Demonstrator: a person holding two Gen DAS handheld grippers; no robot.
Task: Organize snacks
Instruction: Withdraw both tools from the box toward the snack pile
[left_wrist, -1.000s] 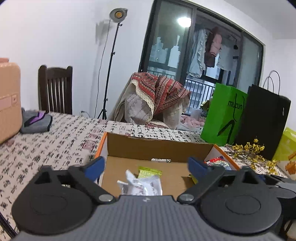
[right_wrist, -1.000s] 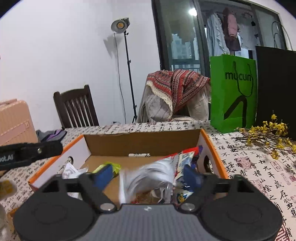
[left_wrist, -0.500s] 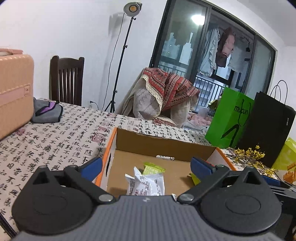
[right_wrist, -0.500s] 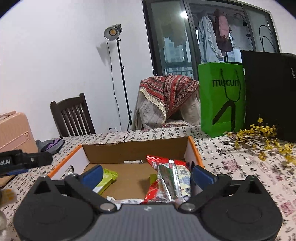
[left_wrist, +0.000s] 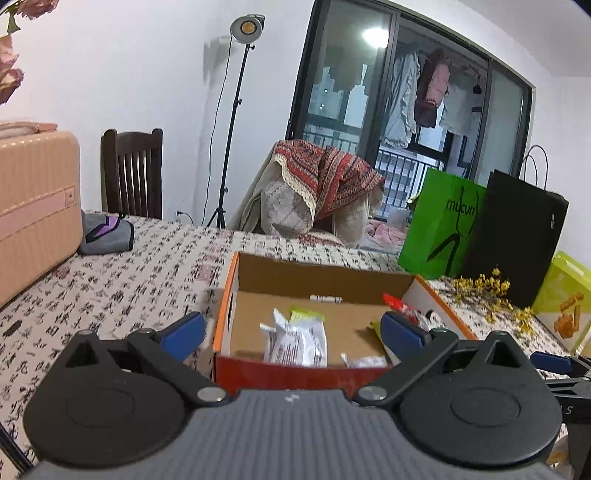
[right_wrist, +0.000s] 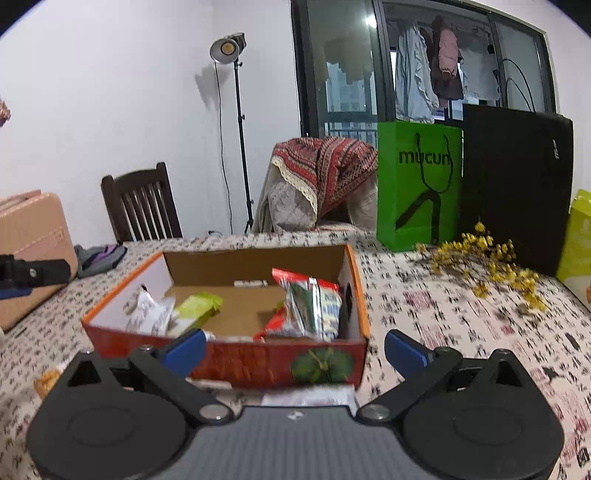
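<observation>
Now both the left gripper (left_wrist: 291, 330) and right gripper (right_wrist: 293, 347) hover wide-jawed, holding nothing, just outside the snack box's (right_wrist: 236, 360) near rim.

Open cardboard box (right_wrist: 321, 363) with orange rim and red printed front wall sits upright on the patterned tablecloth, just ahead of both grippers' fingertips. Inside, toward the left gripper's side: white printed packet (left_wrist: 297, 341) lying flat, pale green packet (right_wrist: 197, 308) just behind it. Toward the right gripper's side: red and silver snack bag (right_wrist: 312, 304) leaning upright against the box's right wall; a small white wrapper (left_wrist: 364, 361) lies against the near wall.
</observation>
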